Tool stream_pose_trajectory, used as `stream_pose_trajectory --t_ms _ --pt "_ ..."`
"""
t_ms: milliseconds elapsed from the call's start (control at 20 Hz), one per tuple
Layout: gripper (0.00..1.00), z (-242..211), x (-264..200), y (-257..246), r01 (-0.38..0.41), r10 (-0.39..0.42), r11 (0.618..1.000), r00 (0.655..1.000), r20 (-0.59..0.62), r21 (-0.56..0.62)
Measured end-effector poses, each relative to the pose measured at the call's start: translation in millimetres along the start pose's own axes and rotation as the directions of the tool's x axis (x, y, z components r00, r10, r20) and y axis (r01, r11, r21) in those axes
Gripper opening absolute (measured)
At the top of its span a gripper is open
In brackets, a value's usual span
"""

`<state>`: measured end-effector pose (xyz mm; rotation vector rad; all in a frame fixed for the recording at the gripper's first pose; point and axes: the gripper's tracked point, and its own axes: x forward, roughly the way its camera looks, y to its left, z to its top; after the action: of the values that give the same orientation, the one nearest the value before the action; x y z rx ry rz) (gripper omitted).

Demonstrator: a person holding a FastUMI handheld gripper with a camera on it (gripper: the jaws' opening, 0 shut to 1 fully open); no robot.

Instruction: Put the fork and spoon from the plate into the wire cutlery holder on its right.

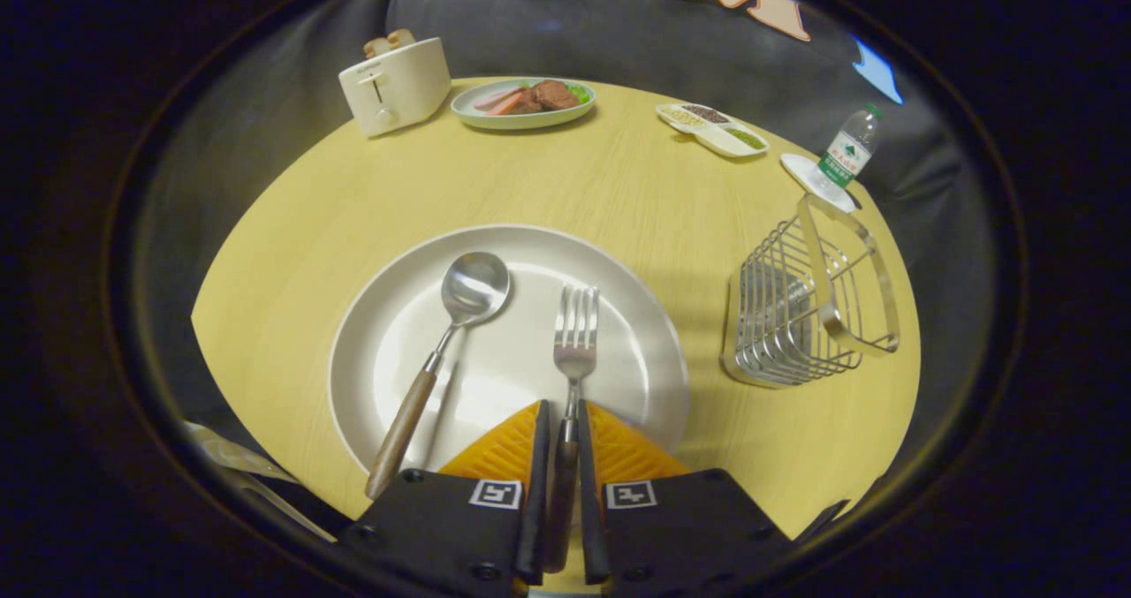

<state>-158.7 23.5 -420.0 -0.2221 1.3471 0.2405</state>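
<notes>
A large white plate [636,333] lies on the yellow table just ahead of the fingers. On it rest a spoon [442,351] with a wooden handle, on the left, and a fork [574,333] on the right, tines pointing away. My gripper [562,426] is shut on the fork's wooden handle, with both fingers pressing its sides over the plate's near rim. The spoon's handle end lies just left of the fingers. The wire cutlery holder [808,302] stands on the table to the right of the plate, with nothing visible inside.
Beyond the plate stand a cream toaster [395,86] with bread in it, a green plate of food [523,103], a divided white dish [712,127] and a water bottle [848,152] on a coaster behind the holder. The table's curved edge runs close on both sides.
</notes>
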Motion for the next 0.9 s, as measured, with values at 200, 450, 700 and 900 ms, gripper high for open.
stream_pose_trajectory --t_ms 200,450,700,900 --pt "0.08 -2 -2 3 -0.028 0.028 1.000 1.000 -0.015 0.006" --pt "0.08 1 -10 5 -0.061 0.061 0.998 0.998 -0.022 -0.011" --pt "0.08 7 -24 -2 -0.056 0.054 0.994 0.998 -0.029 -0.093" --pt "0.08 18 -40 -7 -0.065 0.063 0.991 0.998 -0.028 -0.114"
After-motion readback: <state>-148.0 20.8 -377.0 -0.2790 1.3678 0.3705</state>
